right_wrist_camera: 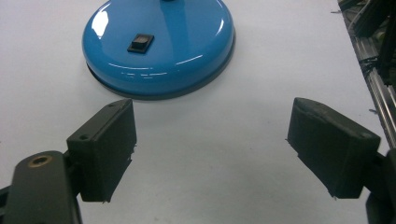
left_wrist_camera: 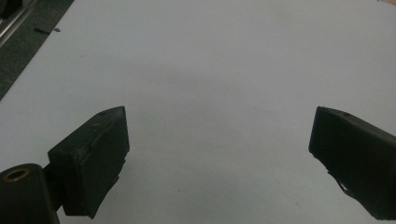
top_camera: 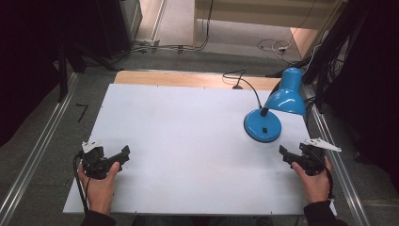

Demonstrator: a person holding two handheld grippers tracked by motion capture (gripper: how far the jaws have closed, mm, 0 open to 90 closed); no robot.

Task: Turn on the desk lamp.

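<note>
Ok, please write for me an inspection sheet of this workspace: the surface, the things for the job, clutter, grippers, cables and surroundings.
Surface: white board lying on a wooden table whose far edge shows; looks clean.
Job's things: blue desk lamp at the far right, round base flat on the board, black rocker switch on the base, shade pointing down.
Clutter: nothing seen.
Grippers: left gripper open over bare board; right gripper open, just short of the lamp base, touching nothing.
Cables: black lamp cord runs off the far edge; loose cables on the floor behind.
Surroundings: grey carpet, metal rails along both sides.
</note>
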